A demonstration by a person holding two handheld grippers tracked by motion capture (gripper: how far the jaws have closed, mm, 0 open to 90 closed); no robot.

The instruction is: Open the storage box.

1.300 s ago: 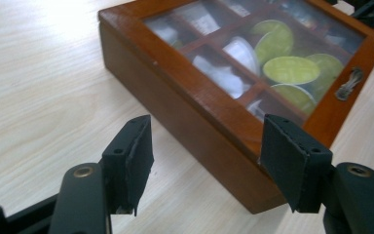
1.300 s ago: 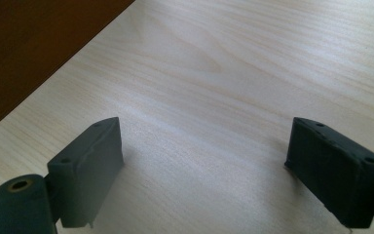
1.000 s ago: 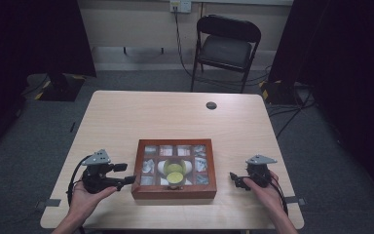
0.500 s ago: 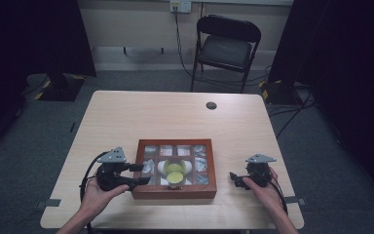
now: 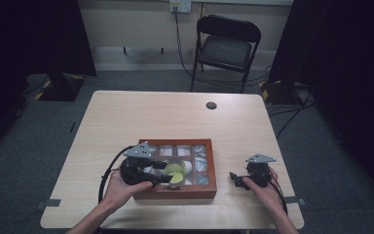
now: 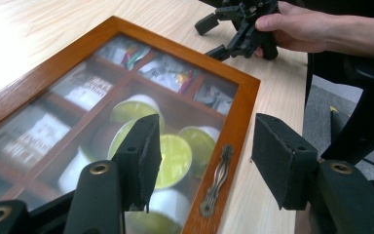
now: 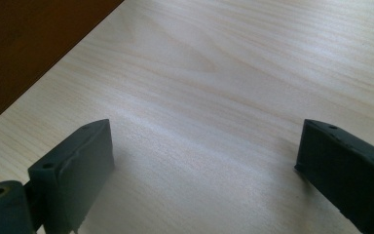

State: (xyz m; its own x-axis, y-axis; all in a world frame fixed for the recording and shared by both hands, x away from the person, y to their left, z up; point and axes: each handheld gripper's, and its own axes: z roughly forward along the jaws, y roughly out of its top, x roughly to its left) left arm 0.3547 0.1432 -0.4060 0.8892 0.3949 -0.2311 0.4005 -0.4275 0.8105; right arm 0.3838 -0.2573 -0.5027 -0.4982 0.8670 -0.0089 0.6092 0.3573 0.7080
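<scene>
A wooden box (image 5: 175, 168) w/ a glass lid is seen on the table (image 5: 175, 117), near the front edge, roughly centred betw. the two hands. Thru the glass, yellow-green capped pods (image 6: 175, 156) are seen in the middle compartments, w/ packets (image 6: 170, 70) in the compartments around them. A small metal handle (image 6: 219, 178) is fixed on the lid's front frame. The left gripper (image 5: 168, 174) is held over the box's left-front part; its jaws are spread, one above the glass and the other past the lid's front frame, so the handle edge is straddled but not pressed. The jaws have just been closing somewhat, then levelled; nothing is pinched. The right gripper (image 5: 234, 178) is held just right of the box, low over bare tabletop, jaws spread wide w/ only wood grain betw. them. A dark round spot (image 5: 211, 105) is seen near the table's far edge, a folding chair (image 5: 226, 48) beyond it.
</scene>
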